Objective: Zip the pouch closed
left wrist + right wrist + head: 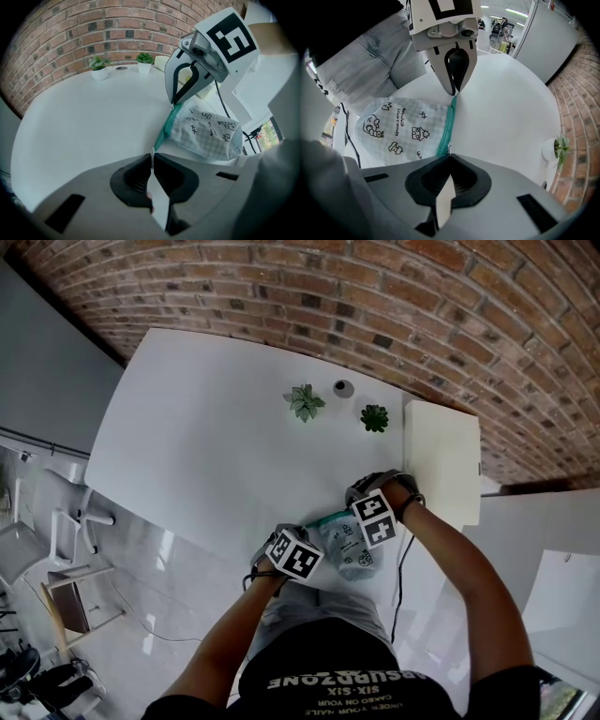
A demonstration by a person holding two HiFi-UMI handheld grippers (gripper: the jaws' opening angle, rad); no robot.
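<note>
At the near edge of the white surface [206,446] lies the pouch [349,545], pale checked cloth with black doodles. Its teal zip [447,129] runs between both tools. A pale-leaved plant [305,401], a darker plant [374,417] and a pale block [441,460] stand well apart beyond it. The left tool [152,161] is pressed together on one end of the pouch. The right tool [449,157] pinches the small pull [448,149] at the other end.

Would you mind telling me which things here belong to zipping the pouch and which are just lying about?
In the job: pouch, its teal zipper, left gripper and right gripper, each shut on one zipper end.
Lying about: pale-leaved potted plant, green potted plant, small grey round object, cream rectangular block.
</note>
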